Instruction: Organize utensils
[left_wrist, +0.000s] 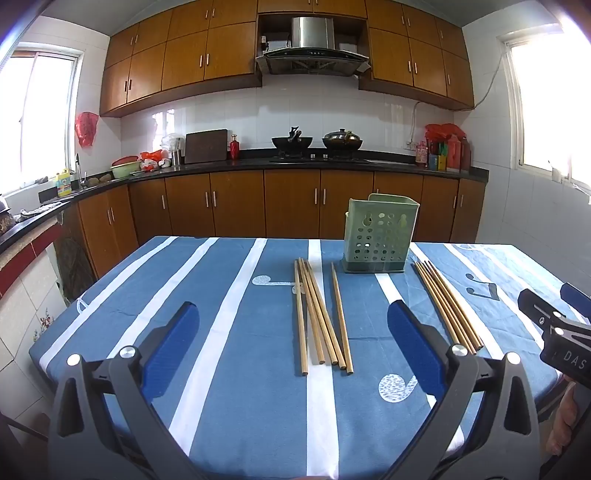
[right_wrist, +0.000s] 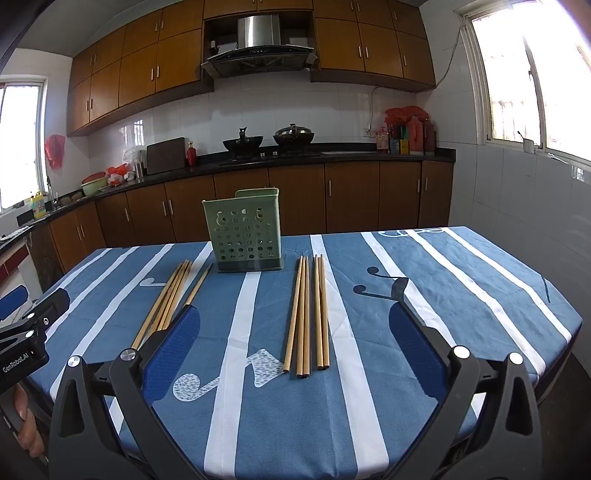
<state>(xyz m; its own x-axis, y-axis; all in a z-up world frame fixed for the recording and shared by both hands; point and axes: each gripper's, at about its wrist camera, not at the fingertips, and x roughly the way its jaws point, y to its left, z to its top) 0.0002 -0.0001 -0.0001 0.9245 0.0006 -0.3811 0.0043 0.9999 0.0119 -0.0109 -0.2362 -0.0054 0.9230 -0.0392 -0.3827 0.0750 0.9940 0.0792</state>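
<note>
Bench (left_wrist: 229, 369) covered with a blue cloth with white stripes and music-note prints. Pale green perforated plastic utensil holder (left_wrist: 378, 232) stands upright toward the far edge, near the middle of it. Two groups of light wooden chopsticks lie flat on the cloth, well apart, on either side of the holder and nearer the front edge than it. Left group of wooden chopsticks (left_wrist: 319, 317): a loose bunch plus one stick lying slightly apart to its right. Right group of wooden chopsticks (right_wrist: 306, 314): sticks roughly parallel, ends pointing toward the holder.

Left gripper (left_wrist: 291, 325): fingers spread wide, nothing between them, above the near edge. Right gripper (right_wrist: 291, 328): fingers likewise released and empty, above the near edge.
</note>
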